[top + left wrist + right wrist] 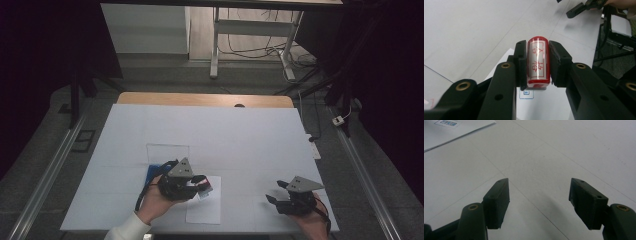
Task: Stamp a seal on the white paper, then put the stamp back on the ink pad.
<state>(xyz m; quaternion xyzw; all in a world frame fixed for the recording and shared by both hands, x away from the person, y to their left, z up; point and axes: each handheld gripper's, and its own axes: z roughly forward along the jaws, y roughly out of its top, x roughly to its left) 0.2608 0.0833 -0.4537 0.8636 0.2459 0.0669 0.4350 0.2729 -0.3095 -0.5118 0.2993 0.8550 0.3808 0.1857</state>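
Stamp [204, 184] up top in the high view, pinched in the left gripper [199, 184] just over the paper [205, 210], with the blue pad [151, 174] and a clear sheet [167, 151] beside; the right gripper [274, 192] waits well apart on the table [250, 135].

Left gripper view: the stamp [538, 60] sits square between the pads, red cylinder, glossy label. Looks light and rigid, likely slippery plastic, so mid-barrel is the sensible hold, rubber face kept clear.

Right gripper view: right gripper [539, 195] jaws spread wide, nothing between them, paper [454, 130] off at the corner.
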